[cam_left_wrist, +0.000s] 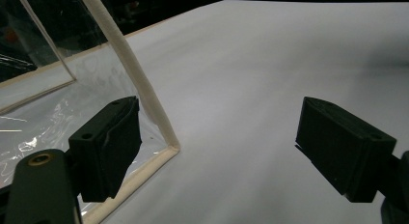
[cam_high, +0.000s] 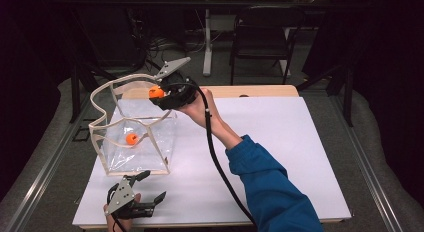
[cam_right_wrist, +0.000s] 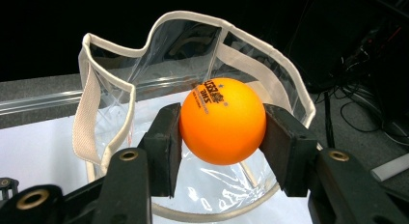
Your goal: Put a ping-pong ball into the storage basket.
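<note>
At the near left corner of the white table (cam_high: pixel 280 157), the left gripper (cam_high: pixel 147 187) rests in the person's hand with its jaws spread wide and nothing between them. In the left gripper view, the bottom corner of the clear bag (cam_left_wrist: pixel 144 98) stands just beyond its left jaw, the cream edging running up from the table right beside that jaw's tip.

Ahead of that gripper stands the clear bag (cam_high: pixel 107 159), a see-through plastic box shape with cream trim and an open, wavy mouth. One orange ball (cam_high: pixel 132 138) lies inside it on the bottom, towards the left wall.

Further right, the right gripper (cam_high: pixel 159 94) hangs over the bag's far rim, clenched on a second orange ball (cam_high: pixel 156 92). In the right gripper view that held ball (cam_right_wrist: pixel 223 121) sits squeezed between both pads, black print on its top, with the bag's open mouth (cam_right_wrist: pixel 144 50) directly beyond and beneath it.
</note>
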